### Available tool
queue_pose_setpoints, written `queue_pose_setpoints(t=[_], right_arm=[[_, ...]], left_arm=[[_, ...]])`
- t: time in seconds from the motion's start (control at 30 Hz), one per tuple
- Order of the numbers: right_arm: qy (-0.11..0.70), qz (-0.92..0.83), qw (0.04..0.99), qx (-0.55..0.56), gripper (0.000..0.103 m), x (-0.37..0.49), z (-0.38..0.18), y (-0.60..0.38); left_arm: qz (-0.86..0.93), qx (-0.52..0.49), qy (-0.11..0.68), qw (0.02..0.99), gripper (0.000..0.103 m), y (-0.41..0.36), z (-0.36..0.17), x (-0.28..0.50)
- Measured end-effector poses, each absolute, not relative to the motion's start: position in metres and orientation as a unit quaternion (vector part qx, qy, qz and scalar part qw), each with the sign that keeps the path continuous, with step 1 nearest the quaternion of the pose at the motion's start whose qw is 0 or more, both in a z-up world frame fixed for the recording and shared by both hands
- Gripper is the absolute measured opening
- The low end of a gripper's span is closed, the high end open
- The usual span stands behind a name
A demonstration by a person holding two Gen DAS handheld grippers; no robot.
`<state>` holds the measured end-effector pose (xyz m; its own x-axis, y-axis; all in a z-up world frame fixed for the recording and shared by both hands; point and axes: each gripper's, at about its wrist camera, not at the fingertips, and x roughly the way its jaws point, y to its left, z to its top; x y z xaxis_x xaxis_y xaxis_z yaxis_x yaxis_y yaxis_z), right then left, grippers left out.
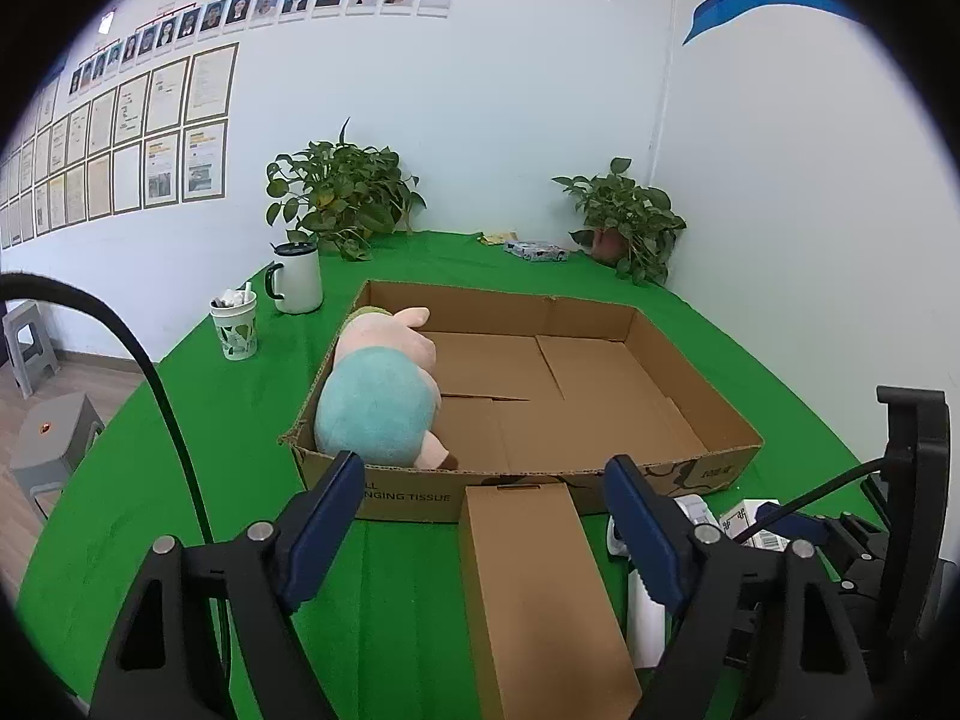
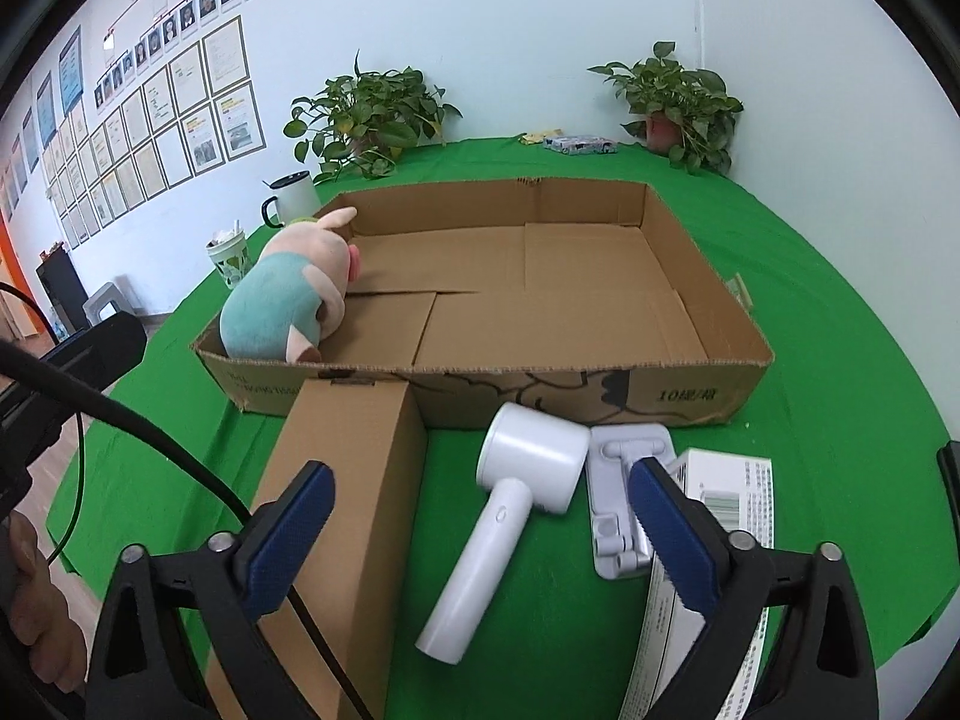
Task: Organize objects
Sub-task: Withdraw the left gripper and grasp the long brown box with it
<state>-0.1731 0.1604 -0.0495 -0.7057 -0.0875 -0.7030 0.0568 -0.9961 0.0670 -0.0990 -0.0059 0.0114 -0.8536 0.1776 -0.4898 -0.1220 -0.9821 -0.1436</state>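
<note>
A wide shallow cardboard box (image 1: 414, 495) lies on the green table, with a plush pig (image 1: 378, 408) in its left end. In front of it stands a small brown carton (image 1: 534, 588). My left gripper (image 1: 486, 504) is open and straddles the carton, with green showing between the left pad and the carton. In the right wrist view the carton (image 2: 348, 480) is at the left. A white handheld device (image 2: 510, 498) lies between the fingers of my right gripper (image 2: 480, 516), which is open and not touching it. Beside it lie a white stand (image 2: 624, 498) and a white barcode packet (image 2: 732, 498).
A white mug (image 1: 297, 279) and a paper cup (image 1: 235, 324) stand left of the big box. Two potted plants (image 1: 345, 192) (image 1: 630, 219) and a tissue pack (image 1: 536, 251) sit at the back by the wall. Grey stools (image 1: 51, 450) stand off the table's left edge.
</note>
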Motion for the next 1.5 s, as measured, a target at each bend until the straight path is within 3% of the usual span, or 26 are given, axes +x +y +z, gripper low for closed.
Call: queue_pose_setpoints(t=[0.03, 0.07, 0.1, 0.13, 0.17, 0.27, 0.3, 0.33, 0.37, 0.4, 0.43, 0.47, 0.57, 0.8, 1.27, 1.5], right_arm=[[-0.023, -0.923, 0.041, 0.383, 0.077, -0.170, -0.053, 0.163], [-0.025, -0.922, 0.040, 0.384, 0.061, -0.169, -0.055, 0.165], [-0.024, -0.921, 0.032, 0.387, 0.044, -0.168, -0.058, 0.167], [-0.022, -0.921, 0.025, 0.389, 0.037, -0.166, -0.060, 0.169], [-0.022, -0.920, 0.024, 0.391, 0.031, -0.166, -0.062, 0.171], [-0.024, -0.920, 0.025, 0.390, 0.030, -0.161, -0.066, 0.175], [-0.024, -0.920, 0.025, 0.390, 0.032, -0.161, -0.066, 0.176], [-0.025, -0.921, 0.025, 0.389, 0.034, -0.160, -0.067, 0.177], [-0.025, -0.920, 0.021, 0.390, 0.049, -0.161, -0.067, 0.179], [-0.025, -0.919, 0.018, 0.393, 0.073, -0.161, -0.068, 0.180], [-0.029, -0.918, 0.019, 0.394, 0.085, -0.161, -0.069, 0.182], [-0.034, -0.919, 0.023, 0.392, 0.096, -0.162, -0.070, 0.185], [-0.043, -0.921, 0.036, 0.386, 0.103, -0.160, -0.072, 0.189], [-0.047, -0.917, 0.107, 0.380, 0.102, -0.154, -0.091, 0.192], [-0.140, -0.817, 0.348, 0.437, 0.102, -0.144, -0.117, 0.153], [-0.066, -0.793, 0.405, 0.450, 0.102, -0.123, -0.111, 0.115]], left_arm=[[0.960, -0.261, -0.051, 0.082, 0.057, -0.004, 0.010, -0.098], [0.959, -0.266, -0.049, 0.088, 0.048, -0.004, 0.008, -0.097], [0.957, -0.271, -0.047, 0.093, 0.025, -0.002, 0.006, -0.097], [0.954, -0.278, -0.047, 0.099, 0.004, -0.001, 0.004, -0.097], [0.951, -0.287, -0.049, 0.105, 0.004, 0.000, 0.001, -0.098], [0.949, -0.291, -0.051, 0.111, 0.004, 0.002, -0.003, -0.096], [0.949, -0.292, -0.047, 0.107, 0.005, 0.005, -0.003, -0.095], [0.949, -0.295, -0.043, 0.107, 0.016, 0.005, -0.004, -0.095], [0.947, -0.301, -0.043, 0.105, 0.028, 0.006, -0.005, -0.096], [0.946, -0.304, -0.044, 0.106, 0.058, 0.006, -0.006, -0.098], [0.945, -0.304, -0.049, 0.108, 0.079, 0.005, -0.007, -0.097], [0.947, -0.297, -0.059, 0.107, 0.081, 0.003, -0.007, -0.096], [0.944, -0.303, -0.066, 0.112, 0.081, 0.001, -0.010, -0.098], [0.935, -0.328, -0.064, 0.119, 0.081, 0.000, -0.023, -0.102], [0.864, -0.441, -0.129, 0.205, 0.080, -0.010, -0.063, -0.114], [0.833, -0.480, -0.137, 0.240, 0.080, -0.011, -0.082, -0.103]])
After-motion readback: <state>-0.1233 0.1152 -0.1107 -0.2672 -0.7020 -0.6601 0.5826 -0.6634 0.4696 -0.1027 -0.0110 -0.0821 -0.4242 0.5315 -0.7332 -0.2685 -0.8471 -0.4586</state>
